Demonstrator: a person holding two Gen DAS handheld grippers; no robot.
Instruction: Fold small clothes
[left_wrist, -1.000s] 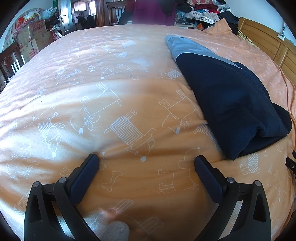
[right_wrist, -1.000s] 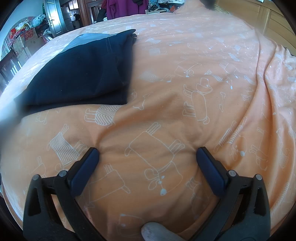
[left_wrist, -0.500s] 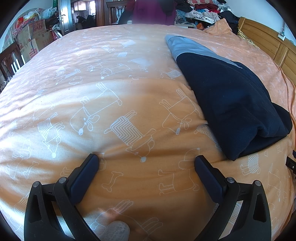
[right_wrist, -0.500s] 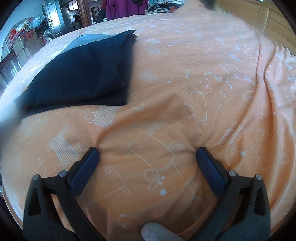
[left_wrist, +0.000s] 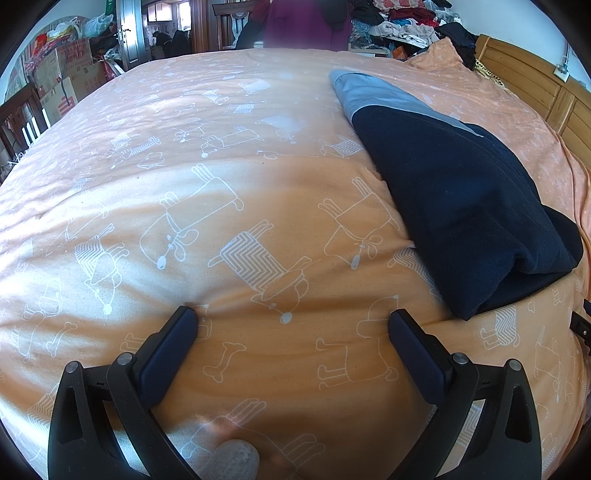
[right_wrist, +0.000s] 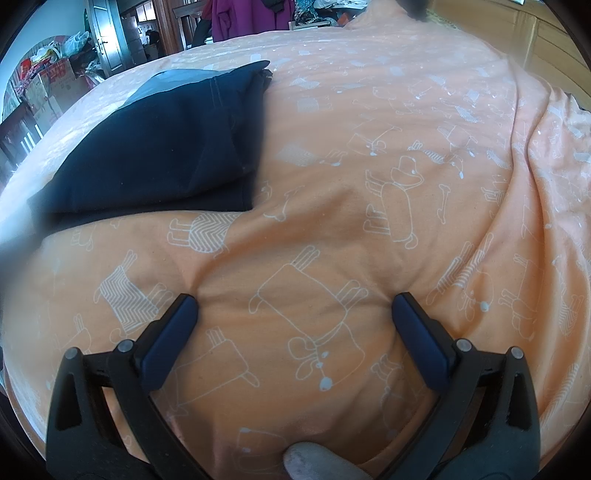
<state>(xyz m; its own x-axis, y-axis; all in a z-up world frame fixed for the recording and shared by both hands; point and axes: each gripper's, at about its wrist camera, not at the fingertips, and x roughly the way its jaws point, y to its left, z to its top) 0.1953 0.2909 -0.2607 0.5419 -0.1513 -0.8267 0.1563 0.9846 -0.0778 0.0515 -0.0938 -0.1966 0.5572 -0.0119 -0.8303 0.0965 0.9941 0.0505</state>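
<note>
Garment, dark navy with grey band at far end, lies folded on bed quilt, between both claws. Likely soft, light, limp; best taken at near corner or along doubled edge. Left claw open, empty, tips pressing quilt. Right claw likewise spread, empty, on quilt. Clutter, boxes, headboard well apart; nothing obstructs.
</note>
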